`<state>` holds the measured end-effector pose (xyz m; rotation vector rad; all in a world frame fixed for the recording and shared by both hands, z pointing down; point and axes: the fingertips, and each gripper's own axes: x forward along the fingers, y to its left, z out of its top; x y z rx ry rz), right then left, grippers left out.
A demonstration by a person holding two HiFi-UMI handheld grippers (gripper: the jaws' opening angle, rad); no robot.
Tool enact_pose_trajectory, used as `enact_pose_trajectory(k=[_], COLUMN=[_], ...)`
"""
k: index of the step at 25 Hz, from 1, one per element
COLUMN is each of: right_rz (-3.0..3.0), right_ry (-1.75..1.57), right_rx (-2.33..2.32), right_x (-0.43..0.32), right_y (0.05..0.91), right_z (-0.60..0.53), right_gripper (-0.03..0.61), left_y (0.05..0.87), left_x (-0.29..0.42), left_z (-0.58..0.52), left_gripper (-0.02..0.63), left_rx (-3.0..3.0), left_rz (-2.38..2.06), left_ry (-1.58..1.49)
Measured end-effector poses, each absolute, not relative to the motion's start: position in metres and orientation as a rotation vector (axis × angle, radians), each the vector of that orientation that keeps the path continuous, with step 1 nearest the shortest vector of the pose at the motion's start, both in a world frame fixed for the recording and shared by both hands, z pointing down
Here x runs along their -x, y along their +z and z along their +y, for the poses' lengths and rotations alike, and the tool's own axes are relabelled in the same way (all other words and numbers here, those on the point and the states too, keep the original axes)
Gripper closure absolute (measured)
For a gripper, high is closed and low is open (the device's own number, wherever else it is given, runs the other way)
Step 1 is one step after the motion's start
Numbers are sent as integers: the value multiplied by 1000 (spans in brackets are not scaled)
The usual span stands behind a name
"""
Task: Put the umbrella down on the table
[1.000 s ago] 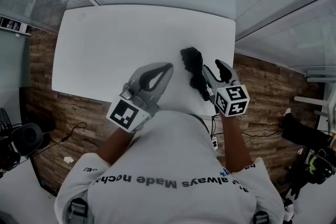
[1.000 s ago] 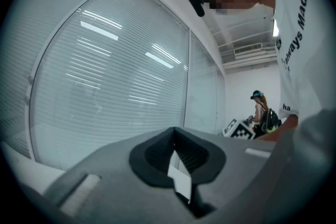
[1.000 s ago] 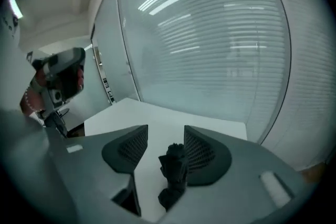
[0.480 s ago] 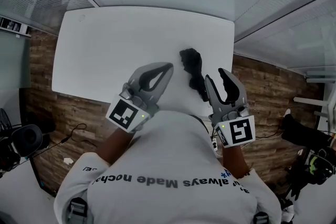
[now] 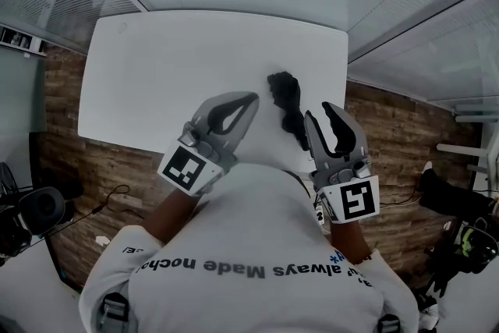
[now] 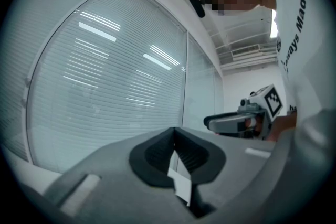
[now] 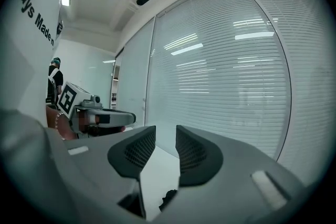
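Observation:
The folded black umbrella [image 5: 287, 107] lies on the white table [image 5: 179, 66] near its front right edge, with nothing holding it. My right gripper [image 5: 318, 111] hovers just right of it and above it, shut, its jaws drawn close with nothing between them. In the right gripper view a dark bit of the umbrella [image 7: 168, 198] shows low under that gripper [image 7: 165, 149]. My left gripper [image 5: 249, 99] is shut and empty, held over the table's front edge left of the umbrella. In the left gripper view its pads [image 6: 157, 157] meet.
Window blinds [image 6: 105, 86] and glass partitions run along the table's far side. Wooden floor [image 5: 86, 160] shows on both sides of the table, and a black chair [image 5: 452, 199] stands at the right.
My right gripper has let go of the umbrella, risen and drawn back toward the person, and its jaws have closed. The umbrella stays on the table. The left gripper has not moved.

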<state>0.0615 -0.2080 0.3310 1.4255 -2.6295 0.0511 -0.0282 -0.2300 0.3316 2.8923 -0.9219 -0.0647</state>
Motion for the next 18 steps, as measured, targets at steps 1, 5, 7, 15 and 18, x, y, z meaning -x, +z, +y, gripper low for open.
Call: enact_pose_trajectory(k=[1, 5, 7, 15, 18], right_rz=[-2631, -2636, -2637, -2632, -2629], right_ry=[53, 60, 62, 69, 75], right_rx=[-1425, -1422, -1421, -1421, -1419], right_x=[-61, -60, -58, -59, -60], right_y=[331, 330, 330, 332, 334], right_z=[-209, -212, -213, -218, -219], right_gripper=[456, 456, 456, 456, 456], left_y=[332, 332, 332, 333, 334], left_x=[28, 29, 30, 31, 31], left_z=[-231, -234, -234, -238, -239], left_gripper=[611, 611, 611, 610, 611], left_rx=[-2892, -2890, -2889, -2883, -2879], left_rz=[-921, -921, -922, -928, -930], left_ry=[-65, -65, -64, -65, -64])
